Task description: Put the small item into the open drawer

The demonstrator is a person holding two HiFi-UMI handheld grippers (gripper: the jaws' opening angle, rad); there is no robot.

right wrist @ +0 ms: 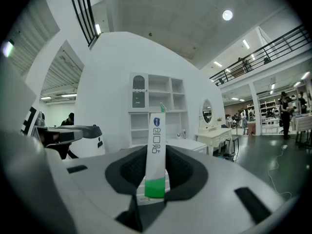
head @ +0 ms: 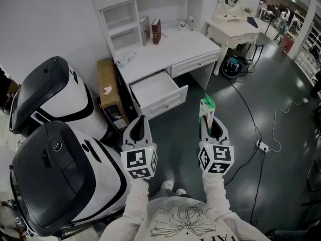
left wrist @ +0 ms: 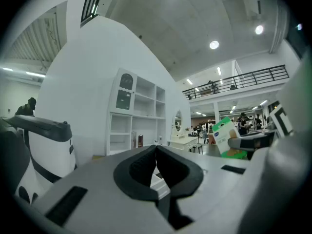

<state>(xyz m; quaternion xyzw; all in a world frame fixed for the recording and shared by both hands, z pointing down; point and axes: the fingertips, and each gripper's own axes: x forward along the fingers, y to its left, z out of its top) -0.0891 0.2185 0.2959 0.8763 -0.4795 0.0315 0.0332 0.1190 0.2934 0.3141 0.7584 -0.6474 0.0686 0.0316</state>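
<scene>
A slim white and green box (head: pixel 206 108) stands upright between the jaws of my right gripper (head: pixel 212 125), which is shut on it; in the right gripper view the box (right wrist: pixel 156 155) is seen edge on, pinched by the black pads. My left gripper (head: pixel 141 126) is shut with nothing in it, its pads (left wrist: pixel 157 167) touching. The white desk (head: pixel 170 51) stands ahead, and its left drawer (head: pixel 159 92) is pulled out and looks empty. Both grippers hover over the dark floor, short of the drawer.
Two large white and black machines (head: pixel 60 174) fill the left side. A cardboard box (head: pixel 110 97) leans beside the desk. Books (head: pixel 150 30) stand on the desk top. A white dressing table (head: pixel 233 29) is at the back right. Cables and a power strip (head: pixel 262 145) lie on the floor.
</scene>
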